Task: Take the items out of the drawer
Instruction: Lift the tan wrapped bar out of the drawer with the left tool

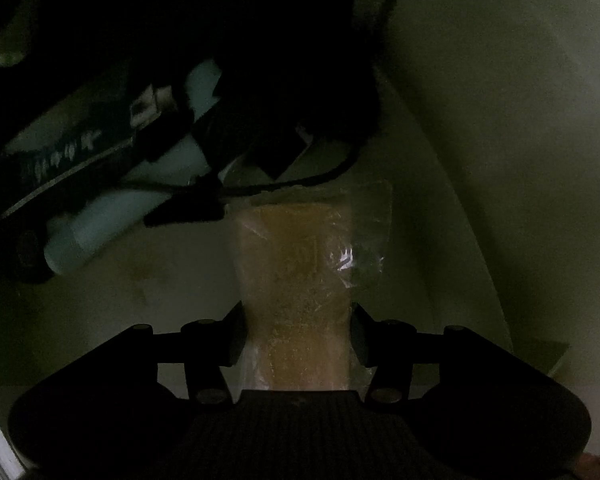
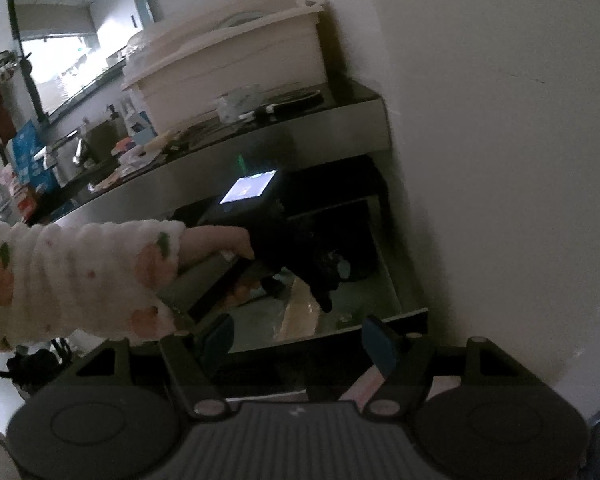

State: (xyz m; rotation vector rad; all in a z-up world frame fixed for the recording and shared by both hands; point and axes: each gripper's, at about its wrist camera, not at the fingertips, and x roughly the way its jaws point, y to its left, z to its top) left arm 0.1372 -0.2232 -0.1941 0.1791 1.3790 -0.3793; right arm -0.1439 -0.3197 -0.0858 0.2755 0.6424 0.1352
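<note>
Dim drawer interior, left wrist view; pale tubes and a dark cable at left; left gripper clamped on a clear packet of yellow-brown powder, packet pinched between both fingers and reaching forward from them; right gripper spread apart, holding nothing, before the open drawer under the counter.

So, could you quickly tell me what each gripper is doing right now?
Left gripper: jaws shut on the packet in the drawer.
Right gripper: open, holding nothing.
</note>
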